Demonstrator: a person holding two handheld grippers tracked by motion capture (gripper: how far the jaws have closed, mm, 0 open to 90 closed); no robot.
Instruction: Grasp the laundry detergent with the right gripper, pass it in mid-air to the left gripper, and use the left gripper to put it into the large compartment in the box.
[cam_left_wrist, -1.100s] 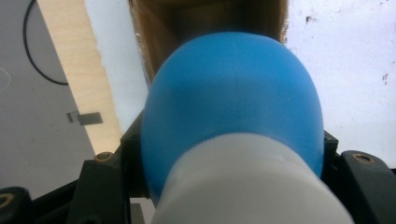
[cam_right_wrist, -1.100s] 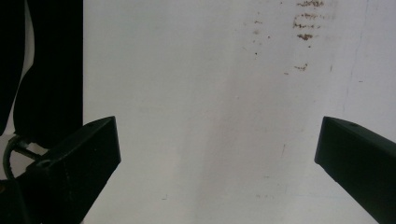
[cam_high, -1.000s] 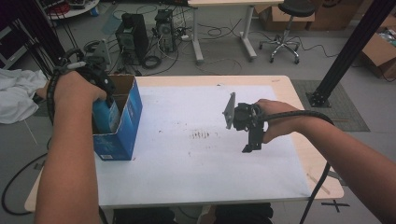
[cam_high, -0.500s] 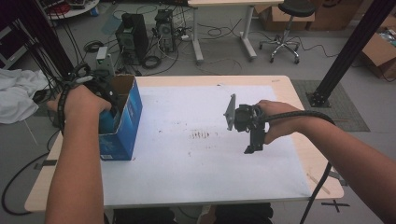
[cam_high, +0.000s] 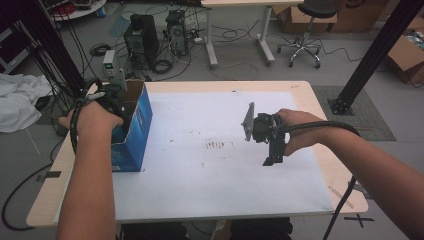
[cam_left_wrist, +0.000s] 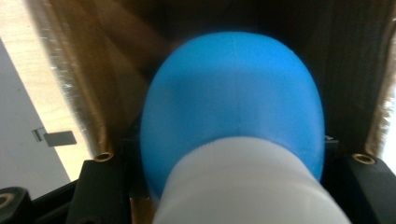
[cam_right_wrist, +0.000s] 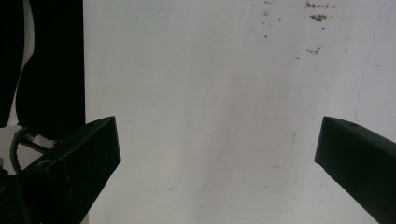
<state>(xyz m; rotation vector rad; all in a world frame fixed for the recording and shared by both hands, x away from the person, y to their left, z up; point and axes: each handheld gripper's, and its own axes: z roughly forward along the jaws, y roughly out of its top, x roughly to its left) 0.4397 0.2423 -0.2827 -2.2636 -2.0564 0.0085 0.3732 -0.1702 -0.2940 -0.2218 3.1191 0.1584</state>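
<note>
Change since the earlier frames: left gripper (cam_high: 116, 102) sits lower, sunk into the open top of the blue cardboard box (cam_high: 134, 131); right gripper (cam_high: 272, 150) is unmoved over the white sheet (cam_high: 200, 165).

Held item: blue rounded object (cam_left_wrist: 233, 98) with a white lower part, smooth and glossy, clamped between the left gripper's jaws, inside the box with brown cardboard walls close around it.

Right gripper: jaws wide apart, nothing between them, pointing down at the speckled sheet.

Surroundings: box stands at the left edge of the wooden table (cam_high: 320, 100); computer towers (cam_high: 142, 40), cables and an office chair (cam_high: 302, 30) on the floor beyond
</note>
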